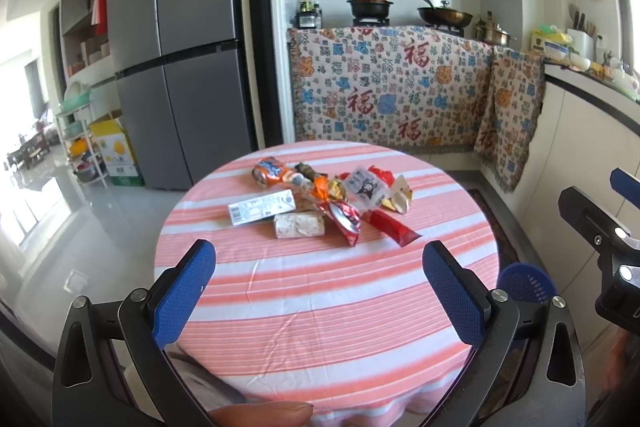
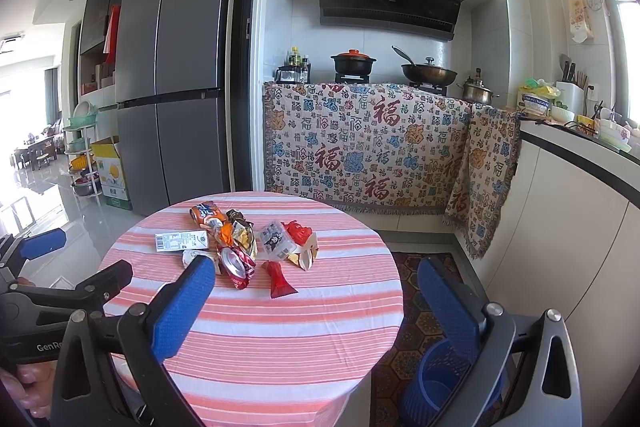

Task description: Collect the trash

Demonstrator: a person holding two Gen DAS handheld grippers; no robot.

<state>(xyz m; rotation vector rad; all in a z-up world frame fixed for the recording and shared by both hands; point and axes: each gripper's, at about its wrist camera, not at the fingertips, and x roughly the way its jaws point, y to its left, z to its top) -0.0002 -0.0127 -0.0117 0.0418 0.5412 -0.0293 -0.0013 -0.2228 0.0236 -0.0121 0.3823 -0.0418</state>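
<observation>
Nothing collected yet, by the look of it: the trash pile (image 1: 320,205) sits whole mid-counter (image 1: 320,307) on the striped cloth. It includes a white carton (image 1: 262,207), orange wrapper (image 1: 270,173), crushed can (image 2: 236,265), red sachet (image 1: 394,227) and clear tub (image 2: 276,241). The left claw (image 1: 318,291) is spread wide and empty, short of the pile. The right claw (image 2: 316,311) is also wide and empty. A blue bin (image 2: 436,383) stands on the floor just right of the counter, likely the drop spot. Nothing blocks the approach; the overlapping wrappers may snag.

The blue bin (image 1: 526,283) is mostly hidden behind the striped table (image 1: 320,307).
</observation>
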